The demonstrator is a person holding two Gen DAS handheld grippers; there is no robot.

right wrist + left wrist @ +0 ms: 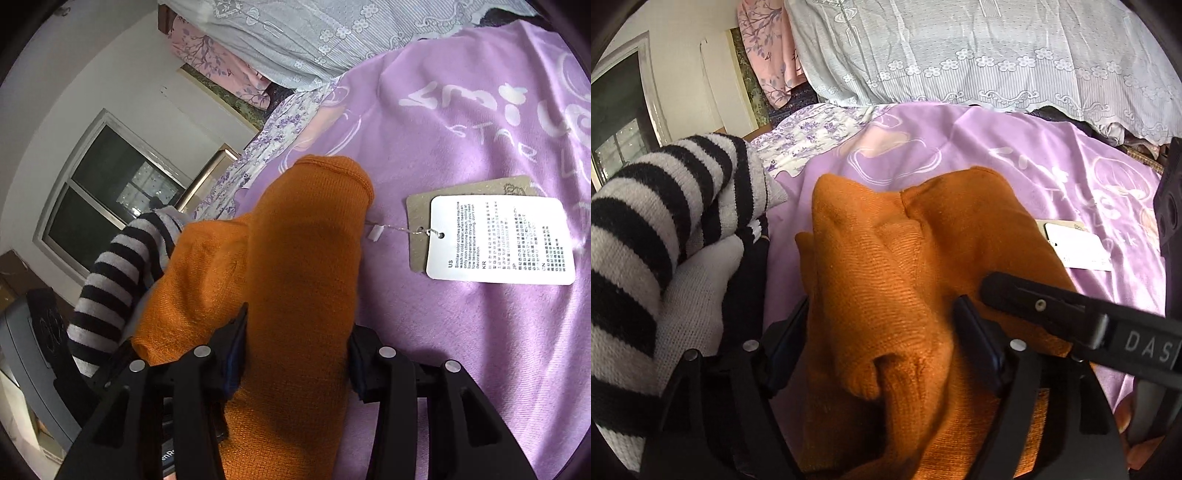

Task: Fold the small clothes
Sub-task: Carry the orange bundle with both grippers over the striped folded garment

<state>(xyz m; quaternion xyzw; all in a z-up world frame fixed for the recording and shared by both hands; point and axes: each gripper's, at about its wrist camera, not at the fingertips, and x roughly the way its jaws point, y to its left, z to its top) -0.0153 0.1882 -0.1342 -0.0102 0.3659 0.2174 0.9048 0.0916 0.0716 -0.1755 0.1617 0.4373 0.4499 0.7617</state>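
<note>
An orange knit garment (pixel 886 266) lies bunched on a purple printed sheet (pixel 1015 166). My left gripper (pixel 882 332) has its two fingers either side of a thick fold of the orange knit and grips it. My right gripper (pixel 295 354) is likewise shut on a long fold of the same orange garment (pixel 306 258). The right gripper's finger (pixel 1034 306) reaches in from the right in the left wrist view. A white care tag (pixel 498 240) on a string lies on the sheet to the right of the garment.
A black-and-white striped sleeve with a white glove (pixel 657 236) is at the left, close to the garment; it also shows in the right wrist view (pixel 118 273). A pale lace-patterned cover (pixel 979 51) hangs behind the sheet. A window (pixel 107 192) is on the left wall.
</note>
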